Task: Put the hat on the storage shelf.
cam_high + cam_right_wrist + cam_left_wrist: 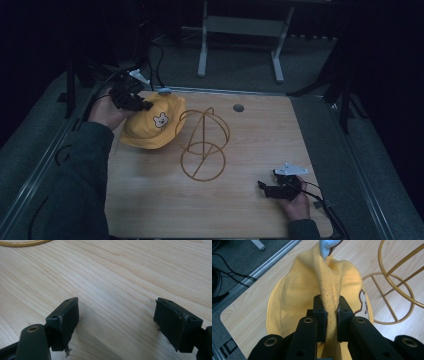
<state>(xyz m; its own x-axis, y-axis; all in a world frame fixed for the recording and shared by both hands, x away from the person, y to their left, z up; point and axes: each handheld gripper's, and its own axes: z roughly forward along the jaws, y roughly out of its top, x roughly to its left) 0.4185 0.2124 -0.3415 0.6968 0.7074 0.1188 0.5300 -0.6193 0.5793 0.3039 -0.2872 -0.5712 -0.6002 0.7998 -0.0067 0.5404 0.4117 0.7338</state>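
Note:
A yellow child's hat with a small white animal face on its front hangs tilted over the table's far left part. My left gripper is shut on a pinched fold of the hat, and its jaws squeeze the stitched yellow cloth between them. A pale blue tag shows at the hat's far end. Right of the hat stands a gold wire hat stand with a round base ring. My right gripper lies low near the table's front right, jaws wide apart over bare wood.
The wooden table has a round cable hole near its far edge. A metal rail borders the table's left side, with grey floor and cables beyond. A white desk frame stands behind the table.

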